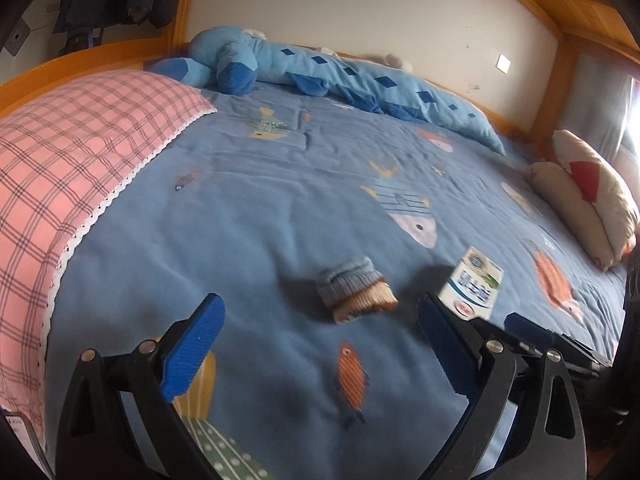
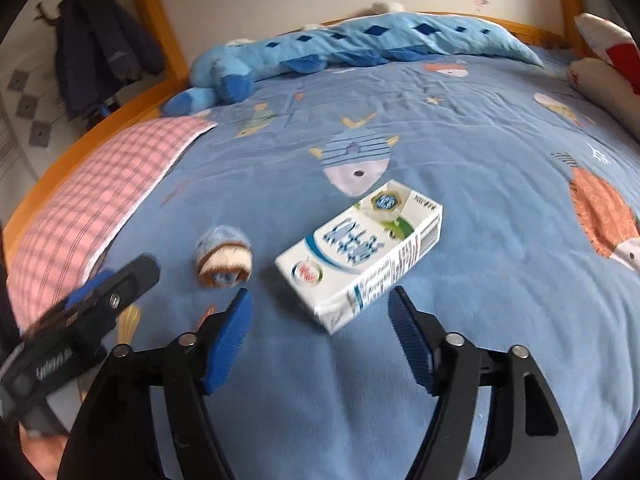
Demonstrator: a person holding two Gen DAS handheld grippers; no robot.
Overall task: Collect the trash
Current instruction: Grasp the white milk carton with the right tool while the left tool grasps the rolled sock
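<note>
A white milk carton (image 2: pixel 360 254) lies flat on the blue bedspread (image 2: pixel 460 160), just ahead of my right gripper (image 2: pixel 320 304). That gripper is open, its blue pads on either side of the carton's near corner without touching it. A rolled-up blue and tan sock (image 2: pixel 223 258) lies left of the carton. In the left wrist view the sock (image 1: pixel 356 290) sits ahead of my left gripper (image 1: pixel 320 312), which is open and holds nothing. The carton (image 1: pixel 474 284) lies beyond the right pad of that gripper. The left gripper also shows at the left edge of the right wrist view (image 2: pixel 108 292).
A pink plaid pillow (image 1: pixel 76 160) lies at the left of the bed. A long blue plush toy (image 1: pixel 320 68) stretches along the wall. A cream and red cushion (image 1: pixel 592 196) sits at the right. An orange wooden bed frame (image 2: pixel 100 120) rims the mattress. Dark jackets (image 2: pixel 104 44) hang at far left.
</note>
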